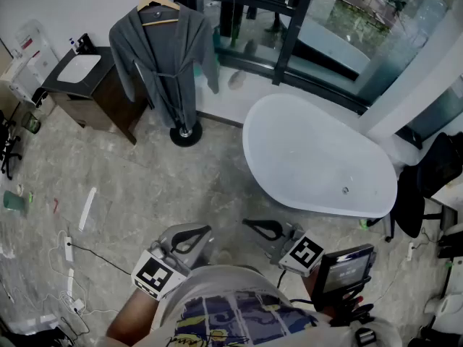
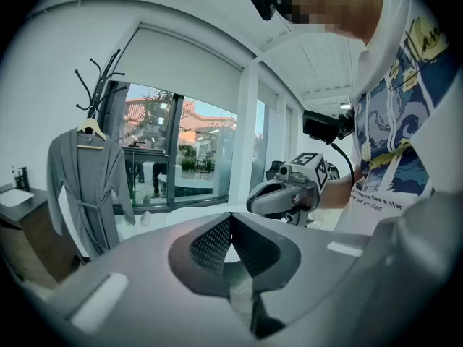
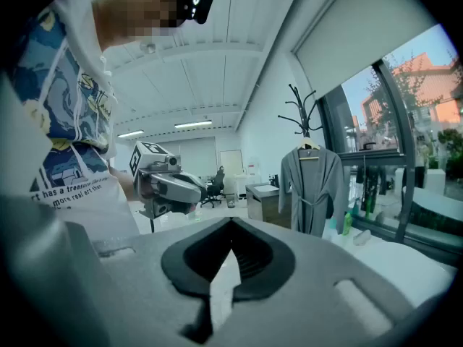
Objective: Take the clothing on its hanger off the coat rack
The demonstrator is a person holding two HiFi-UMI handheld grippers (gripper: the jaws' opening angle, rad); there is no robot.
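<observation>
The long grey bathrobe (image 1: 163,56) hangs on a pale wooden hanger (image 1: 158,4) from the black branching metal coat rack (image 1: 186,134), at the far left of the room. It is well apart from both tools. The left gripper (image 1: 189,238) and the right gripper (image 1: 262,230) are held near the person's body, side by side, pointing out over the mottled grey stone floor (image 1: 145,186).

Each gripper view shows its own jaws pressed together at the tips with nothing between them. From either tool the robe lies ahead and to the left, so the left gripper looks the nearer one for the reach.

The robe's long axis runs straight down, with the belt tied loosely at the waist and the sleeves slack. The hanger's bar crosses it level at the shoulders, its hook caught on the rack high up. The soft, draping cloth would likely give little to pinch, while the rigid wood offers a firmer hold.

A smooth white oval bathtub (image 1: 318,157) stands to the right of the rack, and a dark wooden vanity (image 1: 94,85) with a white basin to its left
</observation>
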